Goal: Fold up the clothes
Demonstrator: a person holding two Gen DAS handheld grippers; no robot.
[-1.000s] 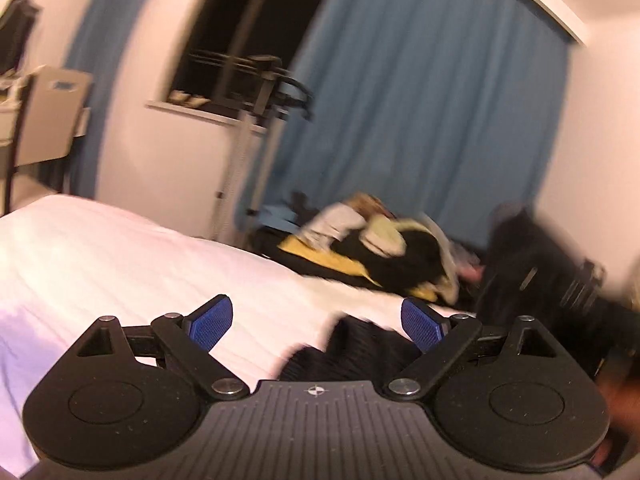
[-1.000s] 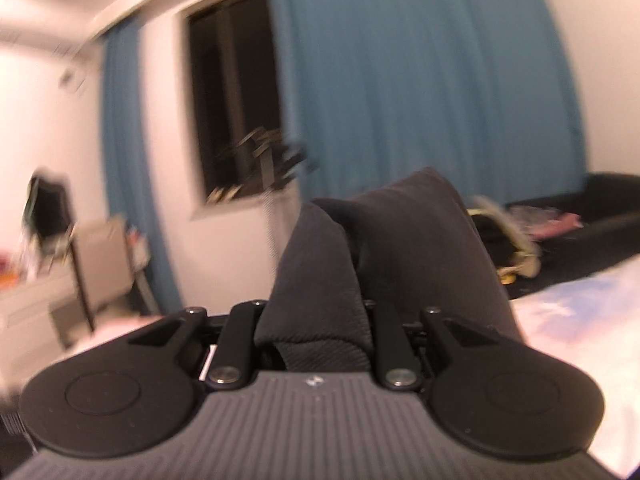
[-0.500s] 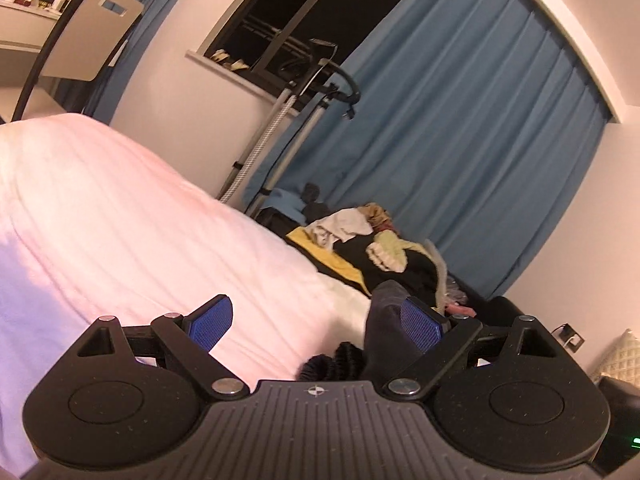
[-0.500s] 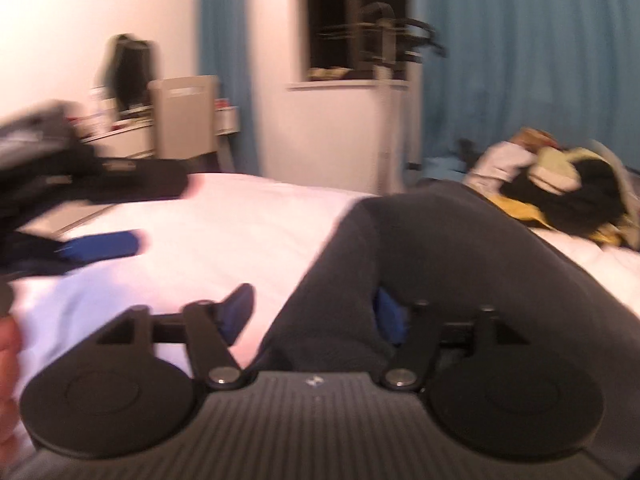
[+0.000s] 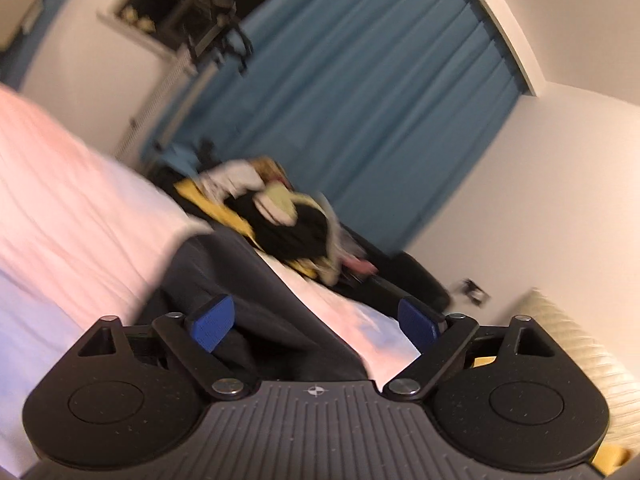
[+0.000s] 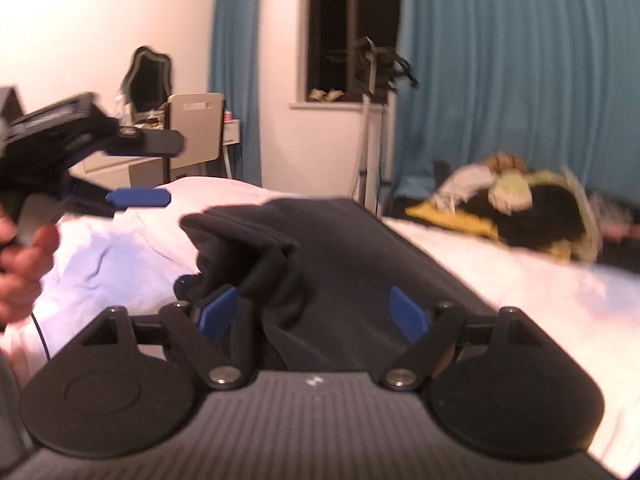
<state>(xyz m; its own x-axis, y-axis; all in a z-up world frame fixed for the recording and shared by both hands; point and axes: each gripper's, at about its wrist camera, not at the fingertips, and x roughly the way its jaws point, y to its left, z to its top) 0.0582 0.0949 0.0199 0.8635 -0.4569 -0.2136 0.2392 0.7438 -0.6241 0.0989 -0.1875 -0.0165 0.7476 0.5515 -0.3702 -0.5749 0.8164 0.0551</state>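
A dark grey garment (image 6: 340, 248) lies spread lengthwise on the white bed (image 6: 500, 272), its near end bunched in loose folds between the blue pads of the right gripper (image 6: 316, 312), whose jaws stand wide apart and released, cloth resting between them but not pinched. The left gripper (image 5: 316, 320) hangs tilted over the same garment (image 5: 248, 280), its jaws likewise parted and gripping nothing; seen from the right wrist camera, it hovers above the bed at the left edge, held in the person's hand (image 6: 20, 256).

By the look of it, the folding is at an early stage: this piece is laid out but rumpled at the near end, with no neat crease to be seen, and a heap of mixed clothes (image 6: 520, 204), yellow, black and pale, waits unsorted beyond the bed in front of the blue curtain (image 6: 520, 80). No folded stack appears in either view.

No brand, label or legible writing shows; only a small cross-mark emblem sits on each gripper's body.
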